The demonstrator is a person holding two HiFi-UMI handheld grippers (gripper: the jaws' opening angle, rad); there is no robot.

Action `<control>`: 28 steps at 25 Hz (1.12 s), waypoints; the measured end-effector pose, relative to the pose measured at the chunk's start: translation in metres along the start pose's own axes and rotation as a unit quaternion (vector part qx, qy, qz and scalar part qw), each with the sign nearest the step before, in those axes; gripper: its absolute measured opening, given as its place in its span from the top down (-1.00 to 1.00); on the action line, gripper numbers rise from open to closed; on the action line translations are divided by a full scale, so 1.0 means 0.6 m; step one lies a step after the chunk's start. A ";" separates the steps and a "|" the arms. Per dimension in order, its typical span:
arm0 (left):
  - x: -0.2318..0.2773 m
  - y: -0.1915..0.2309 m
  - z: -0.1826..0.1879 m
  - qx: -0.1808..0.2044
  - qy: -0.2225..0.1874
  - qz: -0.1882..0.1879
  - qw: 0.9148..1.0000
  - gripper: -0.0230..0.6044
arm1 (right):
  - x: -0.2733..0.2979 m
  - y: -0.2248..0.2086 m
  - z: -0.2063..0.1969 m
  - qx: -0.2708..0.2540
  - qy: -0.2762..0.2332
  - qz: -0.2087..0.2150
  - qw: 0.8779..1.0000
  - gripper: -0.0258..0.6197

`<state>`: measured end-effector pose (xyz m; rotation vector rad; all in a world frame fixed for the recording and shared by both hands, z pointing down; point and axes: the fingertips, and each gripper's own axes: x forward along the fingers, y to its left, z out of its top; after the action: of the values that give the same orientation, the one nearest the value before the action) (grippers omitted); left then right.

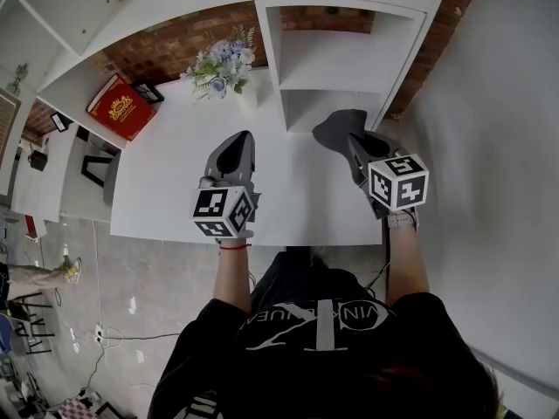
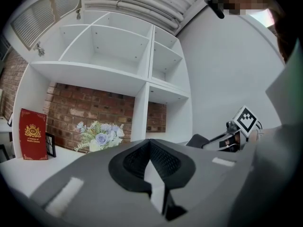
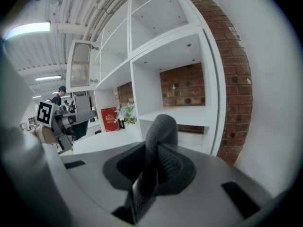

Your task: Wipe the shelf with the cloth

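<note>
Obstructions and surroundings: a white desk (image 1: 175, 195) carries a red book (image 1: 121, 107) standing against the brick back wall (image 1: 170, 46). A small dark frame (image 1: 149, 92) is just beside the book, and a bunch of pale blue and white flowers (image 1: 224, 65) stands near the middle. None of these lies between the grippers and the shelf unit (image 1: 349, 59). The unit rises at the desk's right end, and its lower compartment is open towards the person.

Right gripper (image 1: 356, 147): the jaws are closed down on the grey cloth (image 1: 336, 129), which stands up between them in a fold and bulges past the tips. The cloth is just in front of the lower compartment. Whether it touches the desk top or the shelf board (image 3: 187, 115) cannot be judged.

Left gripper (image 1: 236, 145): it is held over the bare middle of the desk, well apart from the cloth. Its jaw tips are closed together with nothing between them.

Surface and room: the desk and shelving are white. There is a plain white wall on the right, grey floor tiles (image 1: 131, 278) with a trailing cable on the left, and ceiling ducting overhead.

Limits of view: the upper compartments are cut off at the top edge in the head view. The book's gold lettering is too small to read there. A distant person (image 3: 61, 91) is only dimly visible in the right gripper view.
</note>
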<state>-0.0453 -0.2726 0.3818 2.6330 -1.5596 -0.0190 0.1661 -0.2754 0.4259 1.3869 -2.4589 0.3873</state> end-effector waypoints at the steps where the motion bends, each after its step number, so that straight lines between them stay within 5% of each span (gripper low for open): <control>1: -0.002 0.001 0.001 0.000 0.000 0.001 1.000 0.89 | -0.003 -0.002 0.004 0.001 -0.004 -0.002 1.000 0.74; 28: -0.036 -0.006 0.009 0.007 -0.004 0.012 1.000 0.89 | -0.051 0.011 0.027 0.002 -0.060 0.010 0.998 0.74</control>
<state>-0.0526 -0.2525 0.3754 2.6290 -1.5996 -0.0175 0.1736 -0.2540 0.3990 1.4275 -2.5694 0.3218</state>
